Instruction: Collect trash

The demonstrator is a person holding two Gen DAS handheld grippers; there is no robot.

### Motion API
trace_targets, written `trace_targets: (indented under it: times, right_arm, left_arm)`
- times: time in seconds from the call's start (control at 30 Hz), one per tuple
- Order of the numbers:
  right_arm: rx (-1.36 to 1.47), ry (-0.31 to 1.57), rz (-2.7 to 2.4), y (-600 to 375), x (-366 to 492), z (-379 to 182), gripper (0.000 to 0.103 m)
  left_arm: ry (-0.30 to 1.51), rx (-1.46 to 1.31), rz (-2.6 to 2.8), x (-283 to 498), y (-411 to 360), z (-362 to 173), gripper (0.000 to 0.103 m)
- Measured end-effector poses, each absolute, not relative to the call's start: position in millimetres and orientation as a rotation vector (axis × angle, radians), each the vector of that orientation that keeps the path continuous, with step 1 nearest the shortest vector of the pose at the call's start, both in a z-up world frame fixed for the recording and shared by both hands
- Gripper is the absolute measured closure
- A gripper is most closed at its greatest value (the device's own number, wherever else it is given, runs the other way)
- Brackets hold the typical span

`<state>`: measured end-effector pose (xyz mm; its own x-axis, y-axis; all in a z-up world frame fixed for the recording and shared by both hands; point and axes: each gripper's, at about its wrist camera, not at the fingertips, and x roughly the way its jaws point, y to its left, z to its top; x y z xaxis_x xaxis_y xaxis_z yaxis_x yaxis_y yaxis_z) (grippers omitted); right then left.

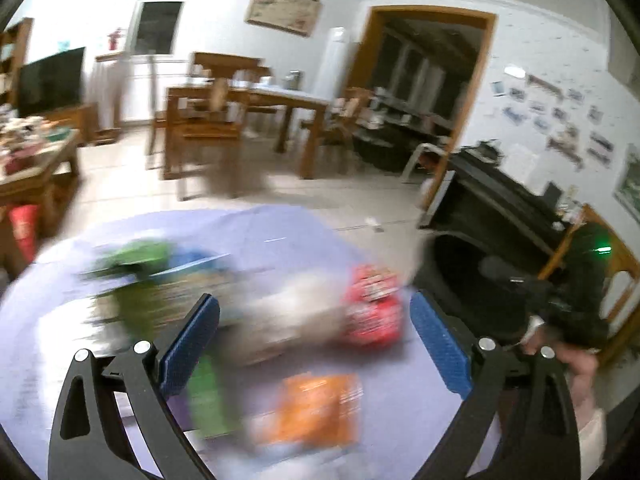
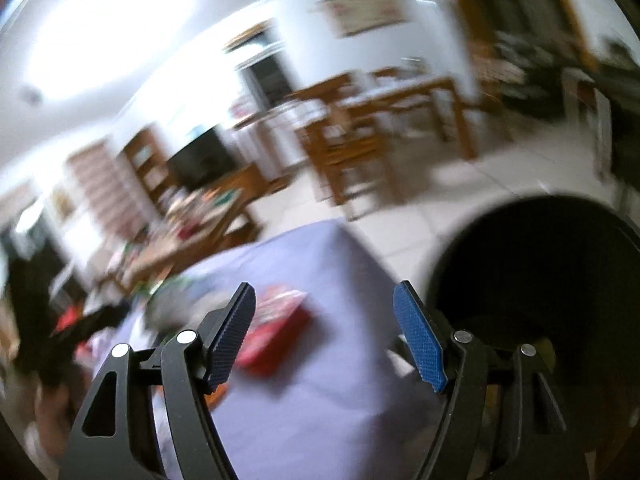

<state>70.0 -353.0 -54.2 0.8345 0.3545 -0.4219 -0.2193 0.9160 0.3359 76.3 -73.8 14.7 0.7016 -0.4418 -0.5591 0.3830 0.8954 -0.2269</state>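
lavender cloth over the desk (image 1: 72, 320), heavily blurred in both views. scattered across it: a red packet (image 1: 372, 312) toward the far right edge, an orange packet (image 1: 316, 408) nearer, a green wrapper (image 1: 208, 400) beside the left pad, and a smeared green-and-blue heap (image 1: 148, 264) farther back. white print on the red packet, too blurred to read; same for the orange one. no brand legible anywhere.

off the desk's right edge, a round black bin (image 2: 552, 280), dark inside, standing on pale floor tiles (image 1: 132, 184).

beyond: wooden dining table (image 1: 280, 100) with chairs, a dark television (image 1: 52, 80), a cluttered low wooden table (image 1: 36, 152), a framed picture (image 1: 282, 8) on a white wall, a wood-trimmed doorway (image 1: 424, 80), small photos pinned to the right wall (image 1: 560, 120).

left claw (image 1: 314, 340) spread wide above the litter, blue pads clear of everything. right claw (image 2: 324, 336) also apart, nothing between the pads, red packet (image 2: 276, 332) on the cloth below and between them, bin just to its right.
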Motion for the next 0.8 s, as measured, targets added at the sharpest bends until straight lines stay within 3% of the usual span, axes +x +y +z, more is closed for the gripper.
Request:
trace_targets:
  times: [0.07, 0.3, 0.6, 0.73, 0.77, 0.8]
  right_arm:
    - [0.137, 0.499, 0.409, -307, 68, -48, 0.026]
    - [-0.443, 0.44, 0.585, -155, 82, -30, 0.024]
    - [-0.944, 0.497, 0.673, -40, 136, -69, 0.024]
    - [-1.029, 0.554, 0.686, -17, 155, -81, 0.024]
    - [-1.032, 0.579, 0.694, -10, 158, -84, 0.025]
    - [-1.032, 0.595, 0.697, -6, 160, -86, 0.036]
  left_arm:
    - [0.685, -0.072, -0.404, 78, -45, 8, 0.005]
    - [0.853, -0.134, -0.193, 96, 38, -30, 0.005]
    - [0.946, -0.069, -0.206, 116, 47, -53, 0.005]
    - [0.945, -0.056, -0.217, 117, 52, -55, 0.005]
    - [0.944, -0.052, -0.218, 118, 52, -55, 0.005]
    - [0.943, -0.048, -0.22, 117, 51, -55, 0.005]
